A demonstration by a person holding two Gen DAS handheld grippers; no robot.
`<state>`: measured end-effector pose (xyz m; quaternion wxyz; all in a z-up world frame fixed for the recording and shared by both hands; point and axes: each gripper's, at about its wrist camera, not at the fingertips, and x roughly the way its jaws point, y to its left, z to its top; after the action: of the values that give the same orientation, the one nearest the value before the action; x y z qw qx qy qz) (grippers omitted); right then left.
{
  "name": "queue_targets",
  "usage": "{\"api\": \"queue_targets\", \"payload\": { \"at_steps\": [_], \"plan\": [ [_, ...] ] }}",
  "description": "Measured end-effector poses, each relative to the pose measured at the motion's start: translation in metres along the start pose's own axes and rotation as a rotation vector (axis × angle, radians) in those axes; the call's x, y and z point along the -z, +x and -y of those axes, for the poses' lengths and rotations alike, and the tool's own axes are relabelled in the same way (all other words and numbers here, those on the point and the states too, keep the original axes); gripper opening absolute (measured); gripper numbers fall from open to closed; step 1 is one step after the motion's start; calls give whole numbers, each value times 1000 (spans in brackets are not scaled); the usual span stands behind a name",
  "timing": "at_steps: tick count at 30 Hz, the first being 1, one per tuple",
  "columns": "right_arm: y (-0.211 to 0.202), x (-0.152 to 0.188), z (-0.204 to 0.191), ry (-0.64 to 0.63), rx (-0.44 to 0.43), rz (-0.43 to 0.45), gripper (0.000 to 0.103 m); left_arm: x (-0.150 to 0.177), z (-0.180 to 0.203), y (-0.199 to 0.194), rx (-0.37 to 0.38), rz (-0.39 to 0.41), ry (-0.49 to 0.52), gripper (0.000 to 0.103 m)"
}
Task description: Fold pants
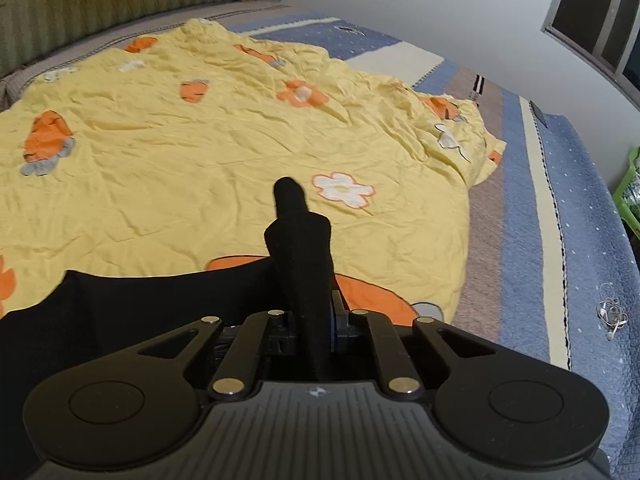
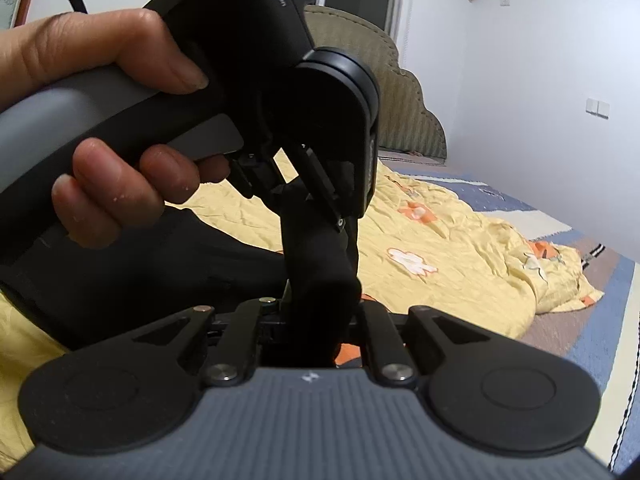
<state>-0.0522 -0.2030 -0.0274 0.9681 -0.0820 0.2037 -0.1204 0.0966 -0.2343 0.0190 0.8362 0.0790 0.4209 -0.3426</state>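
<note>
The pants [image 1: 132, 308] are black and lie on the yellow flowered quilt [image 1: 192, 152], spreading to the lower left in the left wrist view. My left gripper [image 1: 310, 316] is shut on a bunched fold of the pants that sticks up past its fingers. In the right wrist view my right gripper [image 2: 316, 320] is shut on a bunch of the same black pants [image 2: 316, 264]. The left gripper's body and the hand holding it [image 2: 120, 128] fill the upper left, close above and touching the same bunch. Both sets of fingertips are hidden by cloth.
The quilt covers a bed with a blue, brown and cream blanket [image 1: 568, 216] at the right. A green padded headboard [image 1: 120, 4] stands at the back. White earphones [image 1: 610, 314] lie near the bed's right edge. A green crate [image 1: 630, 188] sits beyond it.
</note>
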Motion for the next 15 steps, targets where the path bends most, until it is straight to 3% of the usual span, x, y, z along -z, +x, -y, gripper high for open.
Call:
{"api": "queue_targets", "payload": {
  "at_steps": [15],
  "plan": [
    [7,-23,-38,-104,-69,44,12,18,-68,-42,-43,57,-79,9]
  ]
}}
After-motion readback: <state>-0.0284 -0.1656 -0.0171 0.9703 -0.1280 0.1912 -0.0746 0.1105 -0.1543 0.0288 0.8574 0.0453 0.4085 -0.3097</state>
